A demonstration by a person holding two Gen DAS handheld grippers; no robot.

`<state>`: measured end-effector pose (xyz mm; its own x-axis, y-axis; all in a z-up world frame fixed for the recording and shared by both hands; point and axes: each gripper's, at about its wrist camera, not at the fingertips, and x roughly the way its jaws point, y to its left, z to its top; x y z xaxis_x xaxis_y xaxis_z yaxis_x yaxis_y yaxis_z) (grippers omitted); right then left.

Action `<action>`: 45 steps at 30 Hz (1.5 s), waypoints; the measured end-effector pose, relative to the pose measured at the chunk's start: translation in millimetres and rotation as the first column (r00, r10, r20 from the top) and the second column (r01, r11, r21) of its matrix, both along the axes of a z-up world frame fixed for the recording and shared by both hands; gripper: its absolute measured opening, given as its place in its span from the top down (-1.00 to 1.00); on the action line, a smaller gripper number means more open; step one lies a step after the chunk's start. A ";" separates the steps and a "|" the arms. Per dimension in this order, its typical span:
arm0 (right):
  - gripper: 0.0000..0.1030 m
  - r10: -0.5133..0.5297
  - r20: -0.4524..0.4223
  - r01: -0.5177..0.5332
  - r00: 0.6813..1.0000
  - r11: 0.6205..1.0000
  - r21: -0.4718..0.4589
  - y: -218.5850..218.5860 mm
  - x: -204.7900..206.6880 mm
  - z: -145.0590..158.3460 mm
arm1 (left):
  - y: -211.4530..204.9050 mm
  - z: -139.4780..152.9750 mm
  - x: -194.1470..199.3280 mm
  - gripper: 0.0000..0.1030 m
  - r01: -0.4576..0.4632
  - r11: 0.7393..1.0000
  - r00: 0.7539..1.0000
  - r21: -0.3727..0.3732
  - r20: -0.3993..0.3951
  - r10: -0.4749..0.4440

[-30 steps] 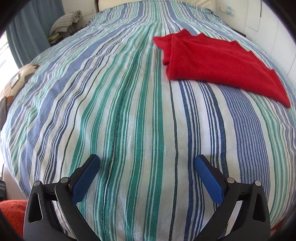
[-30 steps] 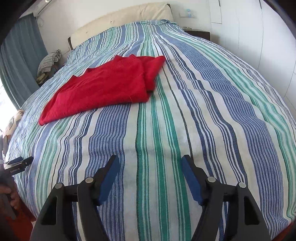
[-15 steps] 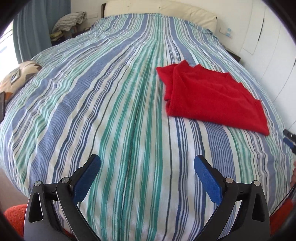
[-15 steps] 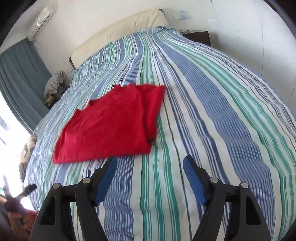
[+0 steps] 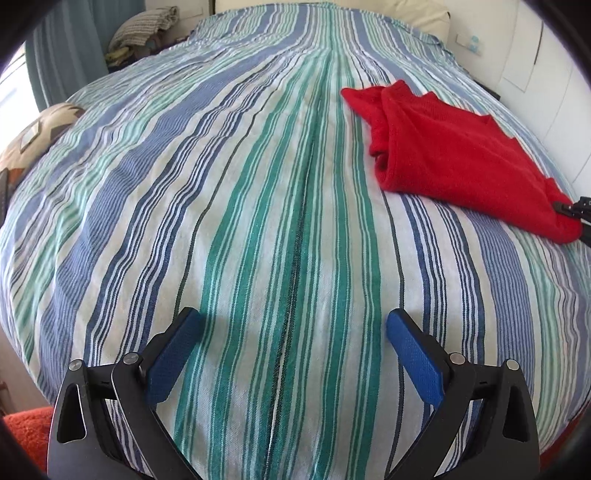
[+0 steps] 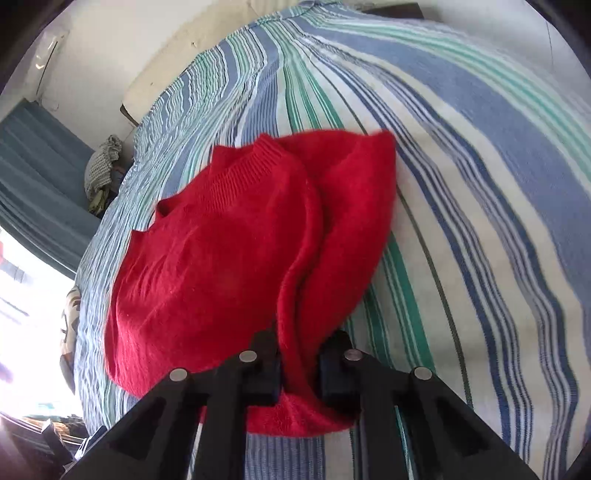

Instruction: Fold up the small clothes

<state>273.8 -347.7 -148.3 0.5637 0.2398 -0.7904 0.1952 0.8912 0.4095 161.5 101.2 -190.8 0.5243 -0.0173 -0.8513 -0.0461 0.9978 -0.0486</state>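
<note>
- curtain [image 5: 62, 48] hangs at far left, with a pile of cloth [image 5: 146, 22] beside it near the head of the bed.
- left gripper [image 5: 291, 343] hovers over bare striped bedspread [image 5: 258, 206], jaws spread wide, nothing between them.
- red sweater [image 5: 454, 155] lies partly folded on the right half of the bed, well apart from the left gripper.
- right gripper [image 6: 299, 365] sits at the sweater's [image 6: 221, 240] near edge, jaws closing on a raised fold of the knit, which fills the narrow gap between the pads.
- its ribbed collar points toward the headboard [image 6: 177, 62].
</note>
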 end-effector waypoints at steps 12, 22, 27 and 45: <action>0.71 0.427 0.054 -0.409 0.903 0.889 -0.204 248.1 73.0 85.7 | 19.7 10.3 -1.1 -0.96 -0.038 0.999 0.999 -0.022 0.019 0.038; 0.29 0.451 0.114 -0.464 0.885 0.868 0.175 237.5 56.3 55.3 | 47.4 14.5 -0.6 -0.96 -0.105 0.988 0.994 -0.117 0.001 0.106; 0.30 0.455 0.028 -0.453 0.890 0.890 -0.056 243.5 62.6 55.1 | 49.7 13.0 4.0 -0.96 -0.122 0.982 0.992 -0.146 -0.015 0.122; 0.35 0.581 0.090 -0.555 0.809 0.805 -0.211 235.2 -4.3 49.9 | 39.1 10.0 1.7 -0.96 -0.086 0.990 0.996 -0.108 -0.011 0.085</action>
